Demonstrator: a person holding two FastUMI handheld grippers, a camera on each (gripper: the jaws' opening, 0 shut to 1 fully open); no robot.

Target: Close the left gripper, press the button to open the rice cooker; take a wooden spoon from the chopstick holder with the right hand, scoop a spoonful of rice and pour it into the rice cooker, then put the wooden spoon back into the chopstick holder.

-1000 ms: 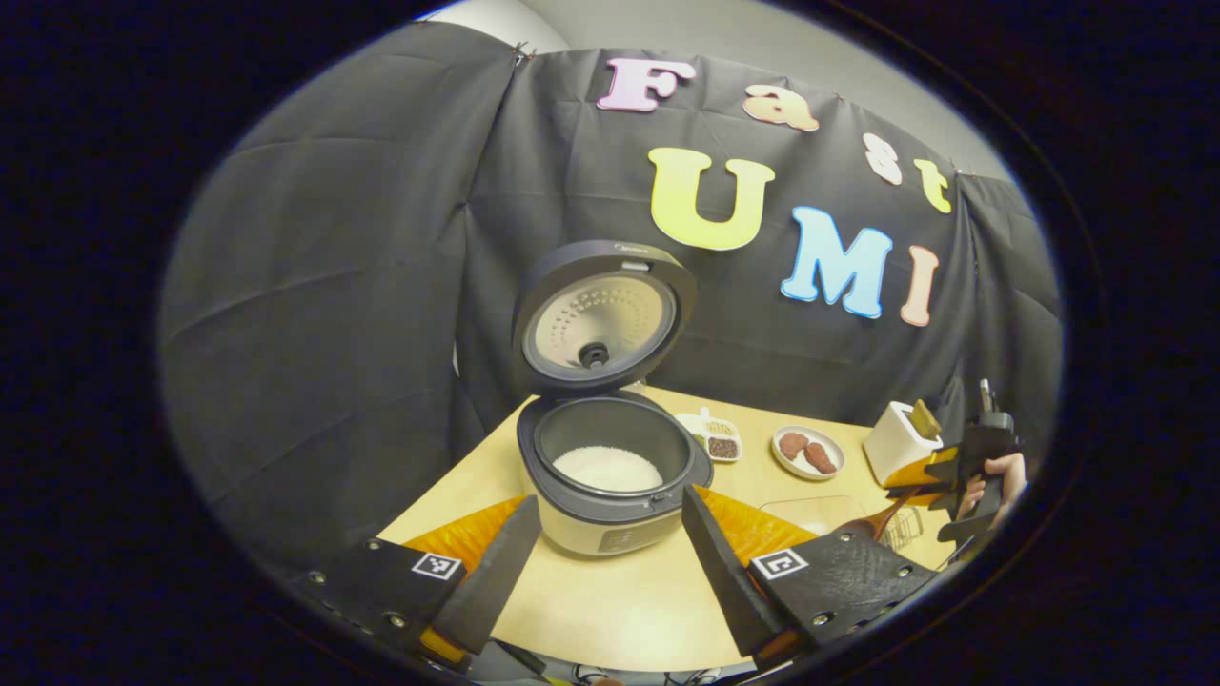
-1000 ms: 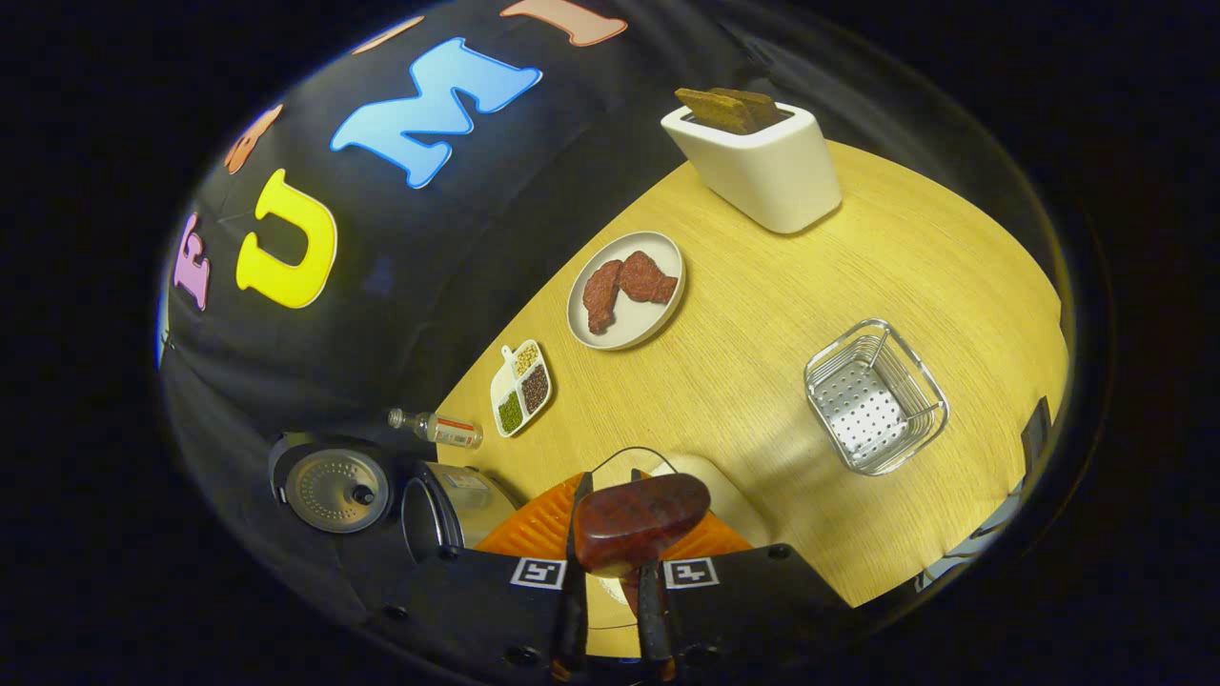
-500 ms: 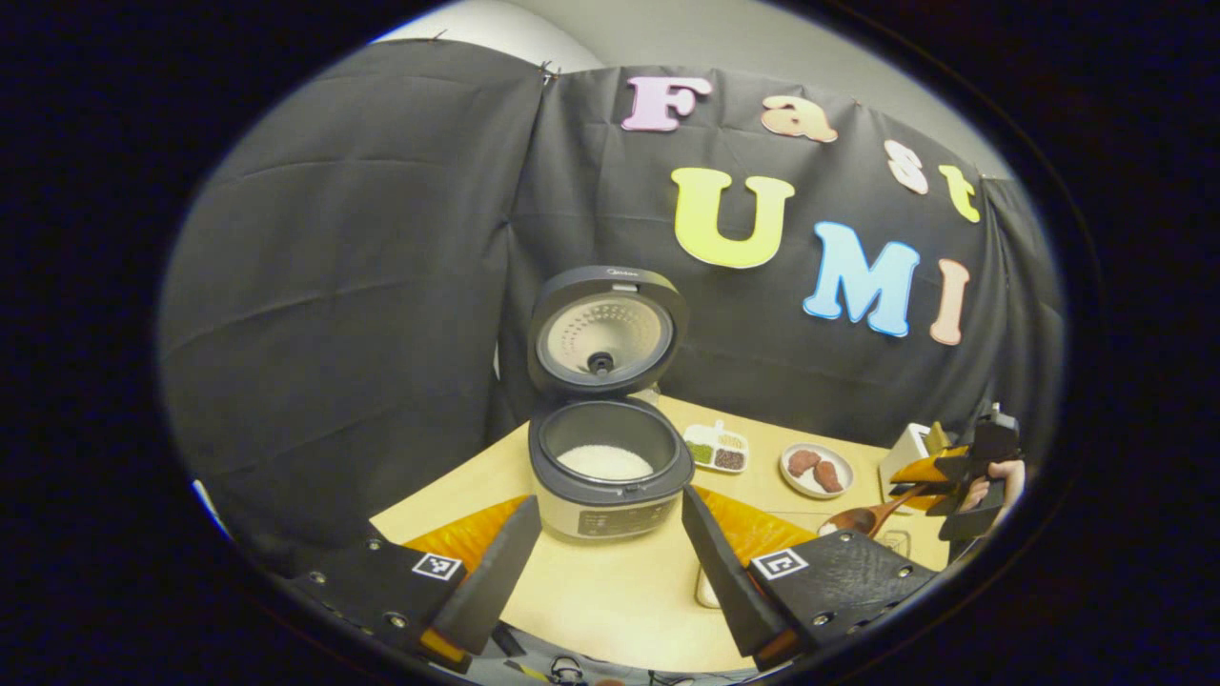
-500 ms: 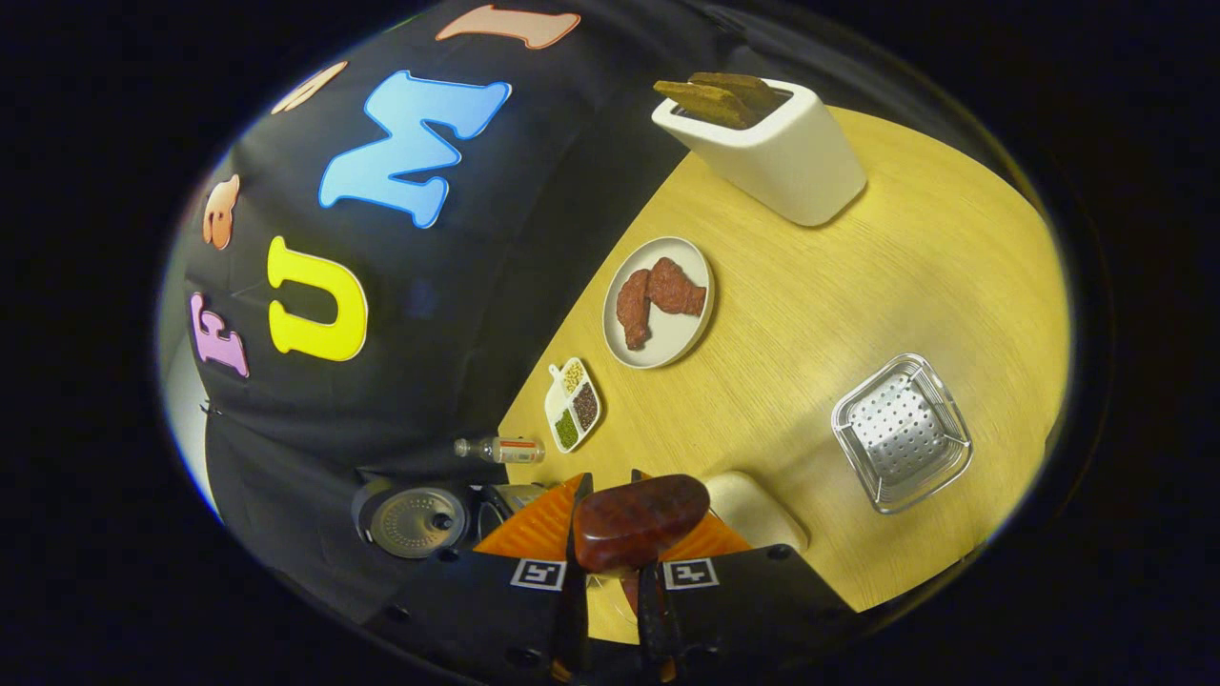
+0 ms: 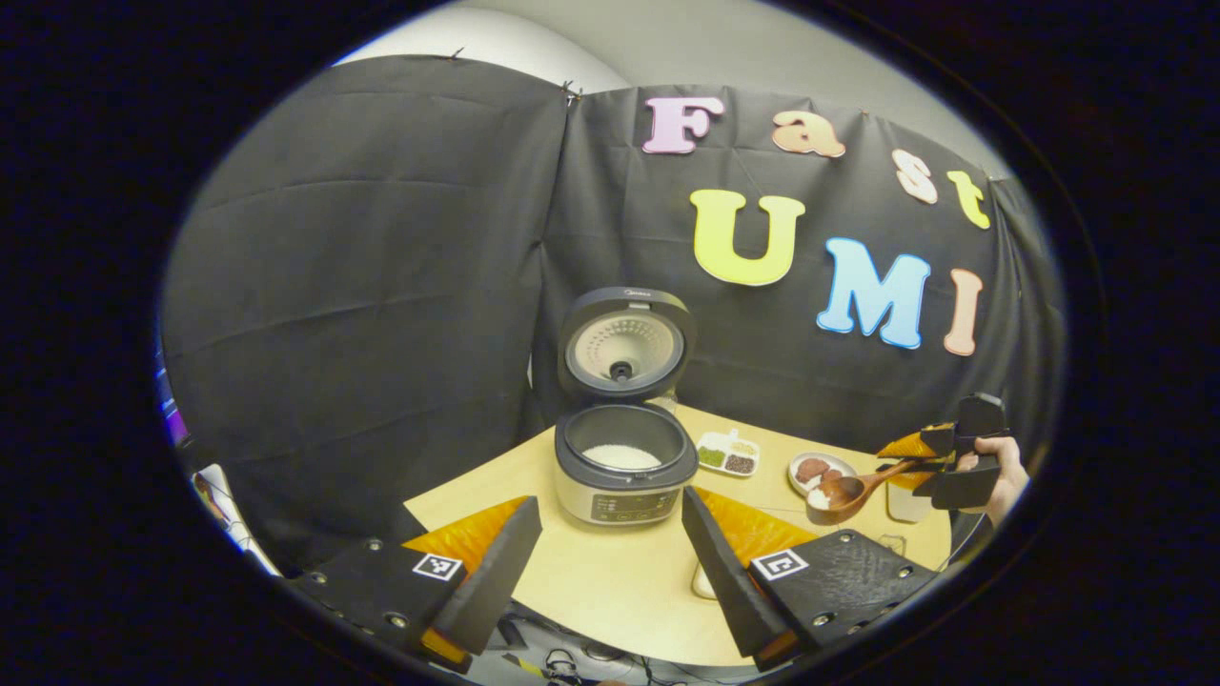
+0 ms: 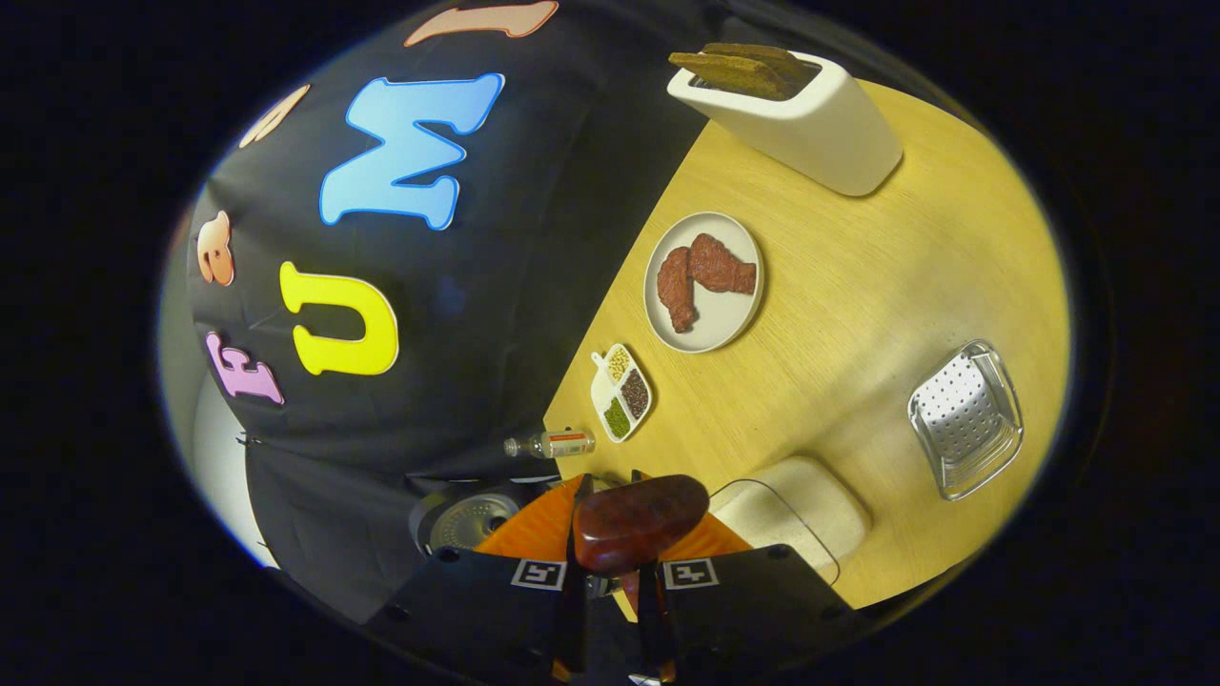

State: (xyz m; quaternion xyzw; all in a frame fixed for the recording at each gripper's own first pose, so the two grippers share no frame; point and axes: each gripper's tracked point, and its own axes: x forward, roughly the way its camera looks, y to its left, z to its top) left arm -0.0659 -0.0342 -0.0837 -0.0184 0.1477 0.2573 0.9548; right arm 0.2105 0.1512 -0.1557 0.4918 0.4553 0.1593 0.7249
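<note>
The rice cooker (image 5: 624, 462) stands with its lid (image 5: 626, 343) up and white rice in the pot. My left gripper (image 5: 610, 562) hangs open in front of it, well back from it, with nothing between its fingers. At the far right a hand (image 5: 1001, 467) holds my right gripper (image 5: 939, 455), shut on the handle of the wooden spoon (image 5: 848, 488), whose bowl carries white rice in the air. In the right gripper view the spoon's dark bowl (image 6: 639, 519) sits right before my right gripper (image 6: 610, 486). The white chopstick holder (image 6: 791, 105) with wooden utensils stands at the table's far end.
On the wooden table (image 6: 858, 286) are a plate of meat (image 6: 705, 281), a small divided dish of grains (image 6: 621, 391), a lying bottle (image 6: 558, 444), a metal basket (image 6: 965, 417) and a clear container of rice (image 6: 791, 505) just under the spoon.
My left gripper has drawn back from the cooker, which now looks smaller. My right gripper has lifted the spoon, now holding rice, up from the clear container.
</note>
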